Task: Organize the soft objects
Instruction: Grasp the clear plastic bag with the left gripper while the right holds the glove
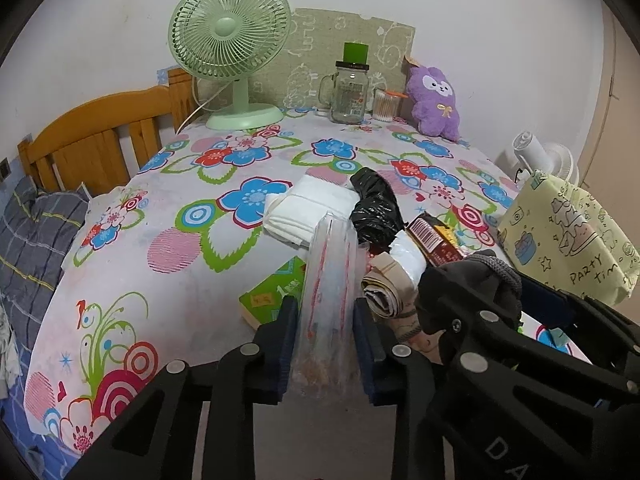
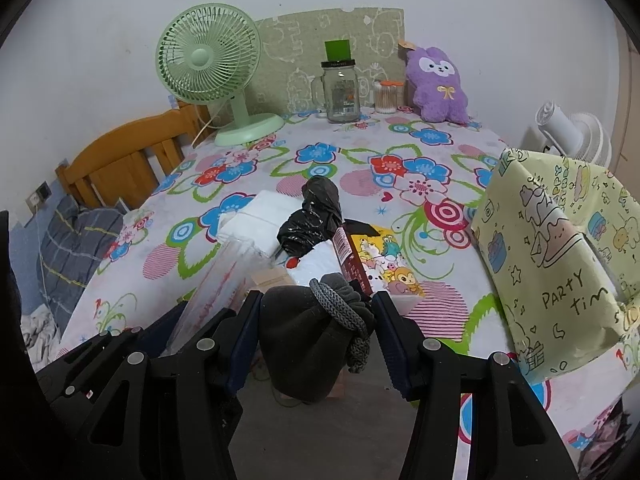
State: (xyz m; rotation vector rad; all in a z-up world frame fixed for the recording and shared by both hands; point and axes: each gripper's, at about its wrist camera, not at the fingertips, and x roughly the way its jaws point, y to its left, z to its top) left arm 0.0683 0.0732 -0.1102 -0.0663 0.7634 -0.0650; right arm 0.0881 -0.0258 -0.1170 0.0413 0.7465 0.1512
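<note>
Clear bag (image 1: pixel 328 280) edge pinched, left tongs (image 1: pixel 326 316)

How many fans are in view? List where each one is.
2. The green desk fan stands at the table's far left by the wall; a white fan sits off the right edge, partly hidden behind the yellow bag.

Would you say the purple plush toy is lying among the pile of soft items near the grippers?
No, the purple plush toy sits upright at the far edge by the wall, well apart from the pile.
</note>
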